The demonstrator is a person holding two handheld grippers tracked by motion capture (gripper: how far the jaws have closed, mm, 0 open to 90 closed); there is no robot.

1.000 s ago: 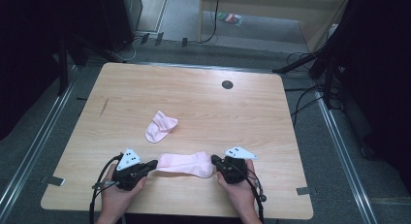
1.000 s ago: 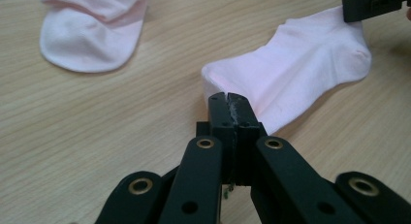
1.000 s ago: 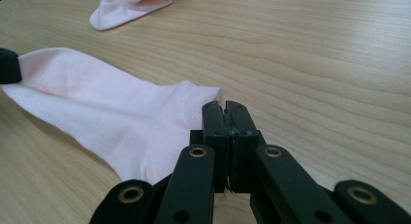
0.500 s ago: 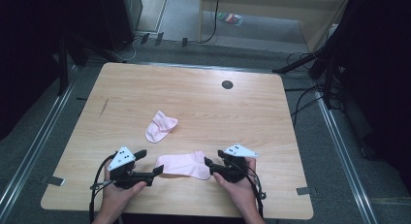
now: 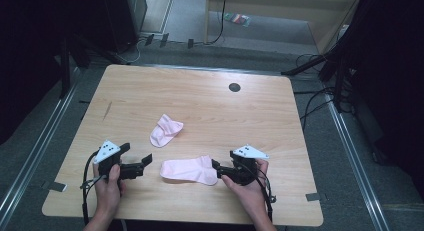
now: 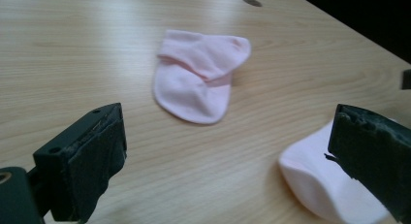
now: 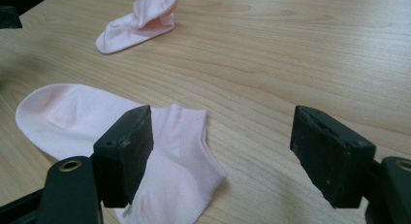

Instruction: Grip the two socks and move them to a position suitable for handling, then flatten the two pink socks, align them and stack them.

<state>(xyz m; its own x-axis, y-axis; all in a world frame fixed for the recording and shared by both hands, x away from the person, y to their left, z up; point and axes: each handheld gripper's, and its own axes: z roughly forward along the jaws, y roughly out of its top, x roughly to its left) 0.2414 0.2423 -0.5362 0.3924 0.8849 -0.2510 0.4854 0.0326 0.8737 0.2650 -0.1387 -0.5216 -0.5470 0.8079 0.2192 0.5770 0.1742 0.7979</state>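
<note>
Socks are the likely concern: the flat sock (image 5: 190,170) lies low in the frame's centre, freed as both claws backed off. Folded sock (image 5: 166,130) sits just above, untouched. Left gripper (image 5: 146,162) and right gripper (image 5: 217,167) now gape, empty, suggesting the laying-out step is finished.

No readable text, label, brand, number or sign was found in any view; nothing legible was printed on the objects seen.
</note>
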